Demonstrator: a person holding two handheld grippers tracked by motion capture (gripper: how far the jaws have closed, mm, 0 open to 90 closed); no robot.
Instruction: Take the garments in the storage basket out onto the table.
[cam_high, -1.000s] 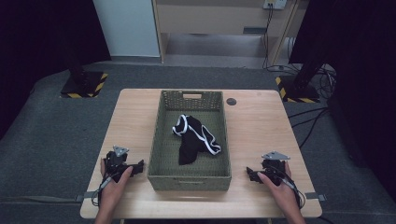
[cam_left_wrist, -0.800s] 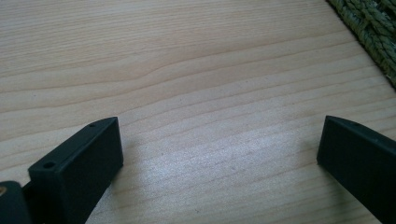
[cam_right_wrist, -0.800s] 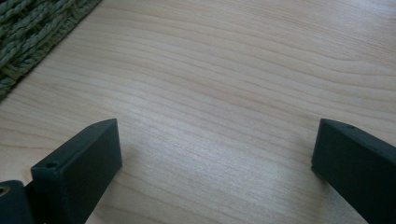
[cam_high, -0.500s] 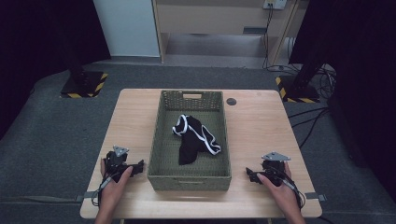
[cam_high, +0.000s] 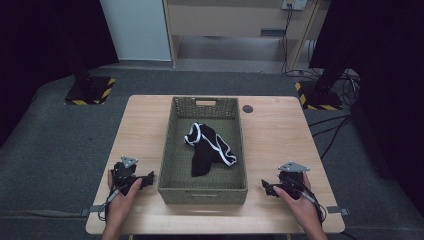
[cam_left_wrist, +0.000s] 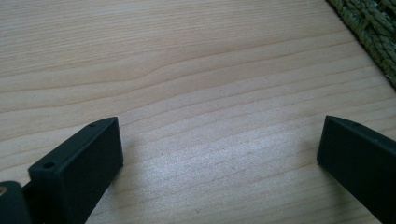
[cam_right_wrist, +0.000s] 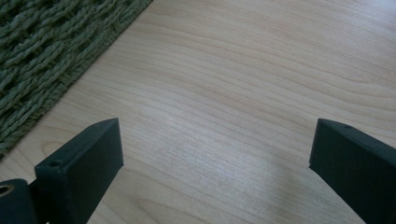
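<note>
Black garment (cam_high: 207, 149) in woven basket (cam_high: 202, 191), hand-held grippers apart.

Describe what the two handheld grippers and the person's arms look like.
Both the left gripper and the right gripper are black, each topped by a grey three-cornered plate and trailing a thin cable. Their jaws are flat black blocks with small holes. The forearms are bare, no sleeves showing.

Green woven basket (cam_high: 203, 189) mid-frame on table (cam_high: 280, 135), black white-trimmed garment (cam_high: 207, 147) inside; left gripper (cam_high: 148, 178), right gripper (cam_high: 266, 187) flanking basket (lower frame).
</note>
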